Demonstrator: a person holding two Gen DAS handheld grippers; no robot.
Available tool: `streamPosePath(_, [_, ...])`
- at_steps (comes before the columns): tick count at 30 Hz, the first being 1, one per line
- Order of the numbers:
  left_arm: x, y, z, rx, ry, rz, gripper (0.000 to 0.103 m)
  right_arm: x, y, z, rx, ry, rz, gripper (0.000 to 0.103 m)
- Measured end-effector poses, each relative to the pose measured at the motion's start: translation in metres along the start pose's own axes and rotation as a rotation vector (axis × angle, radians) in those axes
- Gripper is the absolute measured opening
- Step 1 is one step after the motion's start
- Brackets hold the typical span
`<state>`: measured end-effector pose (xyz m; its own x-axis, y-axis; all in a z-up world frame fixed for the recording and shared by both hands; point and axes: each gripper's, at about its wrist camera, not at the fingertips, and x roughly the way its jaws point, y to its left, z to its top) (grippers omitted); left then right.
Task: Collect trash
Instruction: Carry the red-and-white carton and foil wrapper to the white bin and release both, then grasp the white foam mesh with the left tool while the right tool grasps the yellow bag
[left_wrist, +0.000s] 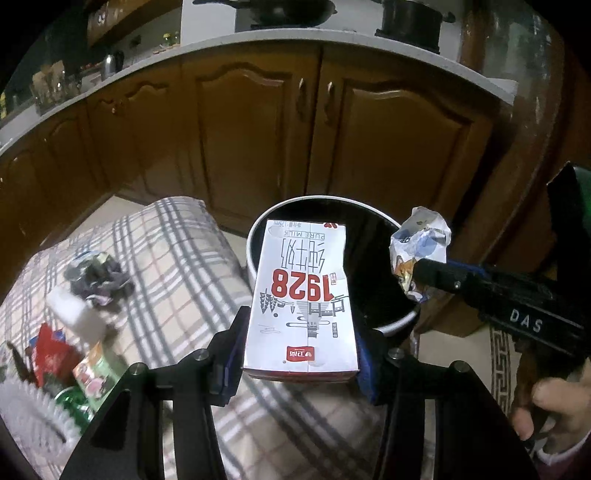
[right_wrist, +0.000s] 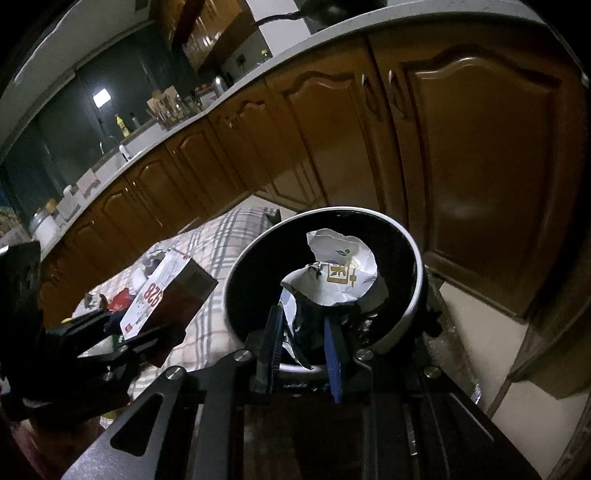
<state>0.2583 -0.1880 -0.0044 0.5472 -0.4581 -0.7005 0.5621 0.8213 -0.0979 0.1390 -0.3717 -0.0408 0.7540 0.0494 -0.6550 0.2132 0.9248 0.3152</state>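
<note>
Carton (left_wrist: 301, 295) feels light and stiff in my left claw (left_wrist: 299, 354), gripped by its sides; my right claw (right_wrist: 304, 332) pinches a soft crumpled wrapper (right_wrist: 340, 277) over the bin (right_wrist: 415, 251).

**Black tongs, blue pads, a dark red cuff**

My left tongs (left_wrist: 301, 343) are matte black, angular arms with cut-out slots, joined by round silver screw heads. Blue pads (left_wrist: 366, 365) line the inner faces of the fingers. My right tongs (right_wrist: 303, 347) are built the same: black linkage, silver screws, thin blue strips along the fingers. Seen from the left wrist camera, the right tongs' black body carries white letters reading "DAS" (left_wrist: 526, 320). Just behind that lettering my right hand (left_wrist: 554, 406) shows, with a dark red sleeve cuff (left_wrist: 565, 459) at the wrist.
</note>
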Motion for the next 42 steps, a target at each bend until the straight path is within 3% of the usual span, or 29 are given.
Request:
streamPosePath(16, [0.069, -0.004, 0.043, 0.005, 0.091, -0.006, 0.052, 0.037, -0.02, 0.031, -0.041, 0.105, -0.01, 0.026])
streamPosePath(21, [0.08, -0.002, 0.047, -0.021, 0.124, 0.014, 0.072, 0.039, -0.03, 0.036, 0.003, 0.11, 0.002, 0.05])
streamPosePath(29, [0.036, 0.015, 0.024, -0.094, 0.042, 0.015, 0.077, 0.017, -0.025, 0.028, 0.039, 0.05, 0.023, 0.058])
streamPosePath(35, [-0.013, 0.031, -0.015, -0.157, -0.016, 0.014, 0.078, 0.001, -0.003, 0.005, 0.061, 0.0, 0.061, 0.078])
streamPosePath(42, [-0.067, 0.055, -0.067, -0.208, -0.038, 0.016, 0.078, -0.006, 0.033, -0.03, 0.076, -0.014, 0.099, 0.081])
